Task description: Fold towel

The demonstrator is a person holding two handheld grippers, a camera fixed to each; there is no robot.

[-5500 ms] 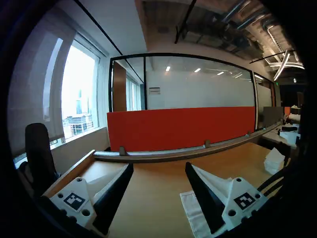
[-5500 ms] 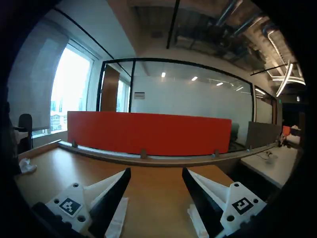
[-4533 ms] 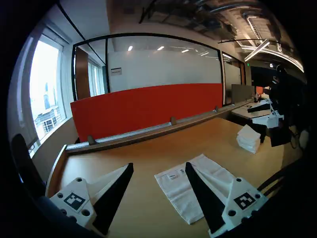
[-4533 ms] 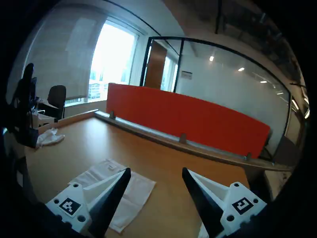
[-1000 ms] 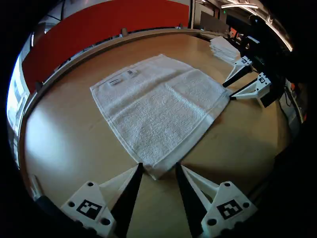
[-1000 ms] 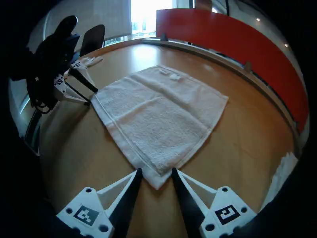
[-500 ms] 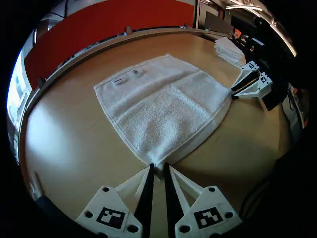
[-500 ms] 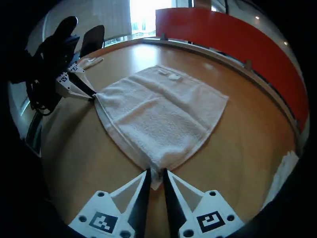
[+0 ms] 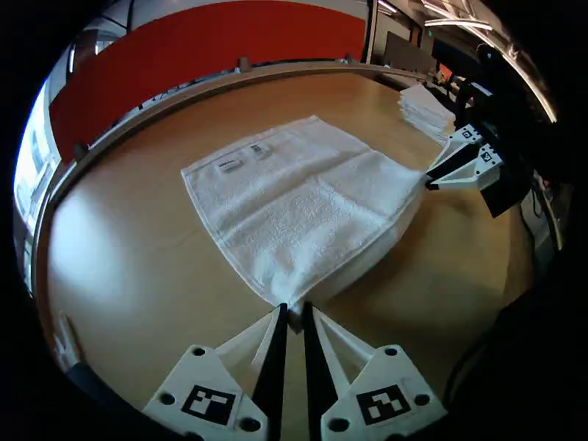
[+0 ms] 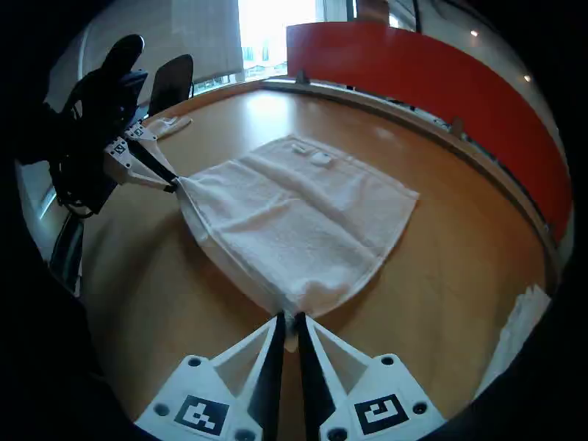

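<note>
Wide wooden table (image 9: 125,228), and spread on it the white towel (image 9: 294,198), tagged edge pointing at the red divider (image 9: 206,44), near edge raised off the wood. Left gripper (image 9: 294,312) pinches one near corner, right gripper (image 10: 289,320) the other, jaws tight on cloth. Two small tags (image 9: 242,158): writing too small to read.

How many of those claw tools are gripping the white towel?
2. The left gripper clamps one near corner of the towel; the right gripper clamps the neighbouring corner along the same edge.
</note>
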